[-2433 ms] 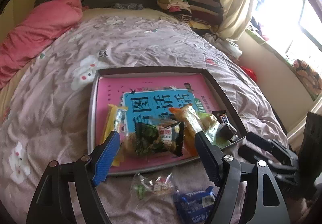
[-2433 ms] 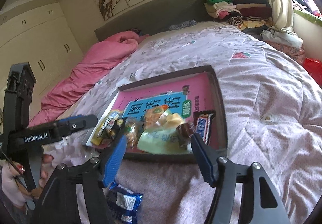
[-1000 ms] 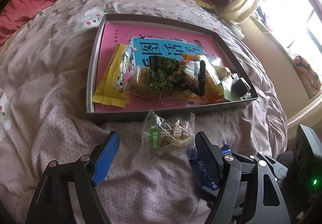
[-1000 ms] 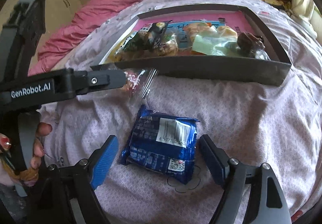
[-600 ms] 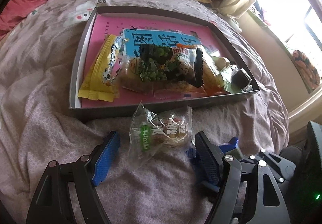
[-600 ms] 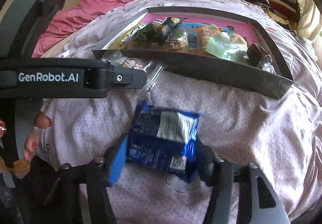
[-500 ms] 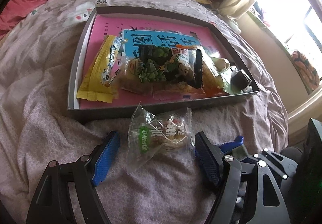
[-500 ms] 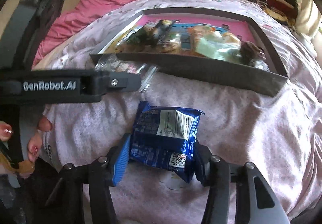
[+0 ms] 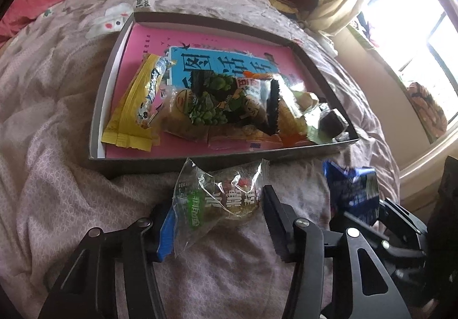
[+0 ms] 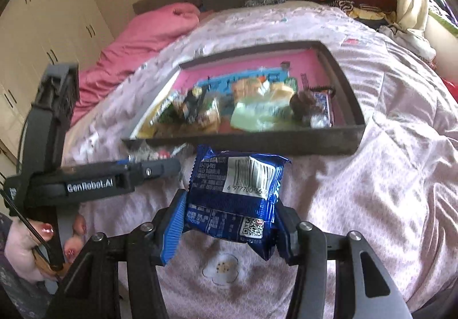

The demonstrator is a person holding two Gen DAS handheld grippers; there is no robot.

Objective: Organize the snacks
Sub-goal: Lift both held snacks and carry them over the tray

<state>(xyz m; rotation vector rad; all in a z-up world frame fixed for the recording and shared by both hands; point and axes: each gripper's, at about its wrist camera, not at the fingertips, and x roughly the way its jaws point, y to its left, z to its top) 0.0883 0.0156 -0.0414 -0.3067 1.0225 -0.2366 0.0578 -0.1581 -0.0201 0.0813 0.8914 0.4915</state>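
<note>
Clear snack packet with green label: on bedspread just below tray's near wall, 6 o'clock of tray. Blue foil packet: barcode face up, raised off bedspread, 4 o'clock of clear one. Tray: dark rim, pink floor, heap of wrapped snacks inside.

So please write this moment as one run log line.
left gripper: closing on clear snack bag | right gripper: holds blue packet | tray: ahead

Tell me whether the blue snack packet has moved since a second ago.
Yes. The blue snack packet, clamped in the right gripper, has lifted off the bedspread toward the tray.
</note>
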